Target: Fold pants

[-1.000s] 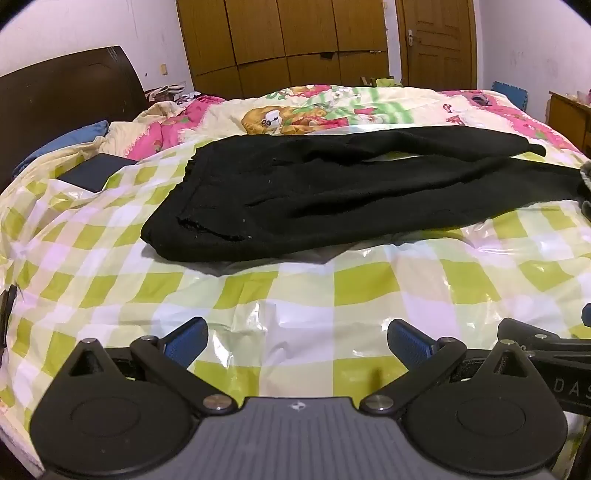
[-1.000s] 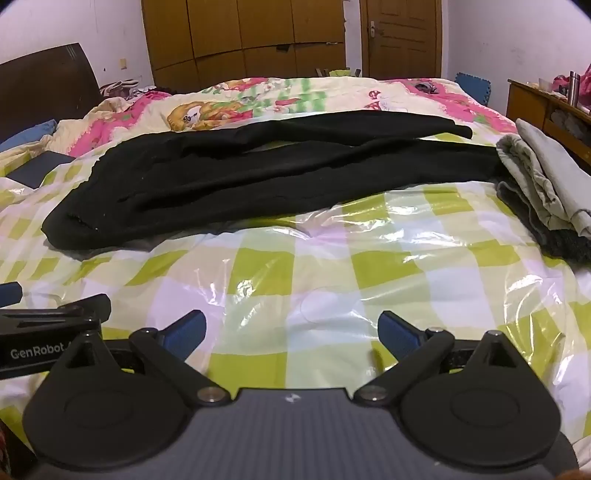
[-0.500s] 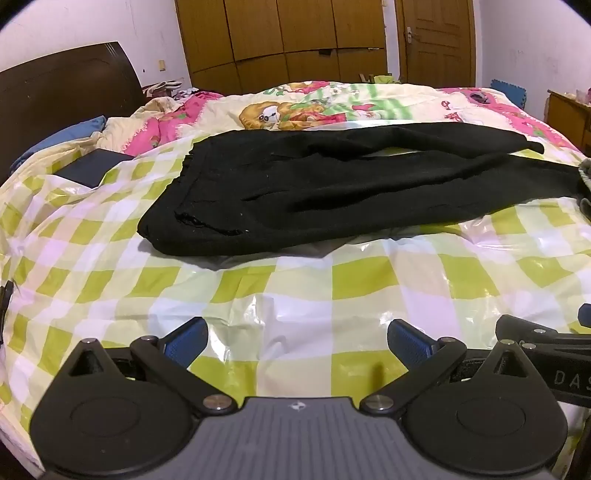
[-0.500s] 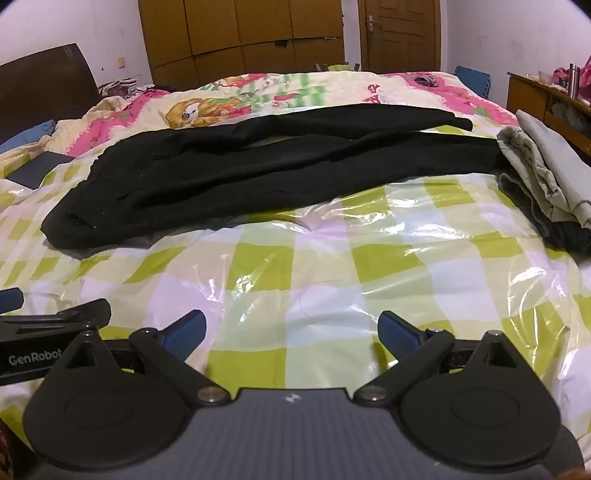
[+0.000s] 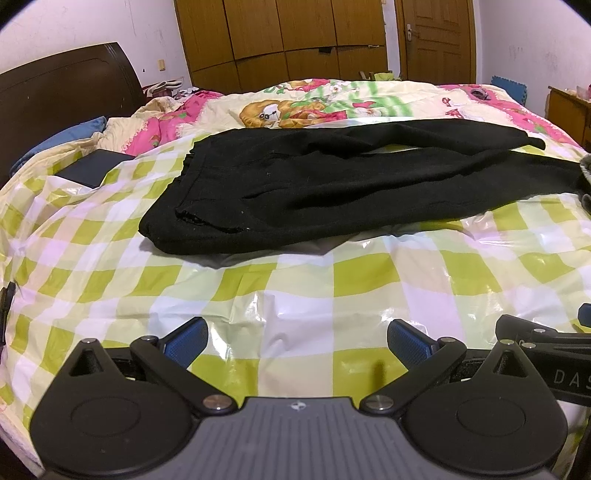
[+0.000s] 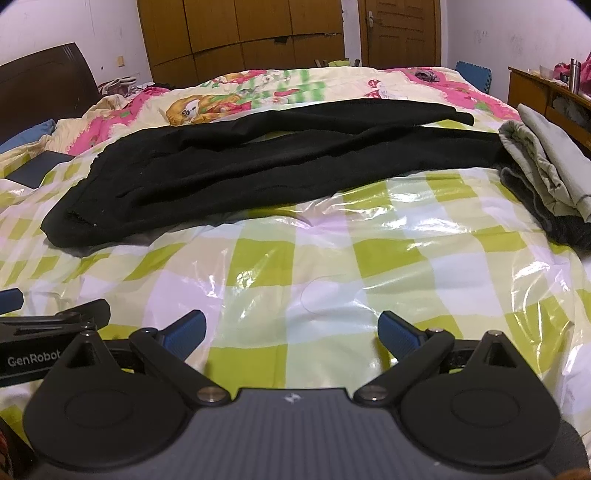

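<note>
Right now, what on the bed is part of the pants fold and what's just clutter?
Job:
black pants, spread flat
left gripper, jaws open
right gripper, jaws open

Clutter:
grey clothes pile
dark flat case
blue pillow

One black pants (image 5: 332, 184); two tongs (image 5: 295, 341) (image 6: 291, 332); one folded clothes pile (image 6: 546, 173); one dark flat box (image 5: 90, 170).

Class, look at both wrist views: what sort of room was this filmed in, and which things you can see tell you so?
Most likely a home bedroom. A large bed under a checked plastic cover fills the view, with a dark wooden headboard at one end and a tall wooden wardrobe against the far wall. Black pants lie spread on the bed.
</note>
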Demonstrator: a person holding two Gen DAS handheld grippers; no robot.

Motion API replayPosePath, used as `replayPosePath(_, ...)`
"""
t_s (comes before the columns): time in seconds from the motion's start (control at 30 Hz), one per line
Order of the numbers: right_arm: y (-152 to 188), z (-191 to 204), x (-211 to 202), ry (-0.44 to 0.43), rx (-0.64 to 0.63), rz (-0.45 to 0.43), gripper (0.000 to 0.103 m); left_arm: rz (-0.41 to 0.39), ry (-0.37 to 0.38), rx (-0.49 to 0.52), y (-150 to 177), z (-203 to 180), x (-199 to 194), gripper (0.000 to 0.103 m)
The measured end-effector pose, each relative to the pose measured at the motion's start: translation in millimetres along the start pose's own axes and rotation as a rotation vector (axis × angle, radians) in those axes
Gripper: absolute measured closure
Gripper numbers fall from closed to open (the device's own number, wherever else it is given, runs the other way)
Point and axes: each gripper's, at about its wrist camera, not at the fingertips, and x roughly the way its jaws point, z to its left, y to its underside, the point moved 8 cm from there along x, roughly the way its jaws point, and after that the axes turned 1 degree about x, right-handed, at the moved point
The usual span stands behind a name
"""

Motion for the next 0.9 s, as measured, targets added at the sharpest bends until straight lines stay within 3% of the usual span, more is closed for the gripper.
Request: replayPosePath(0.9,1.7,-0.3,1.3,-0.001,0.003,0.001,0.004,-0.001,-0.003,0.001,1.4,1.6,-1.9,0.000)
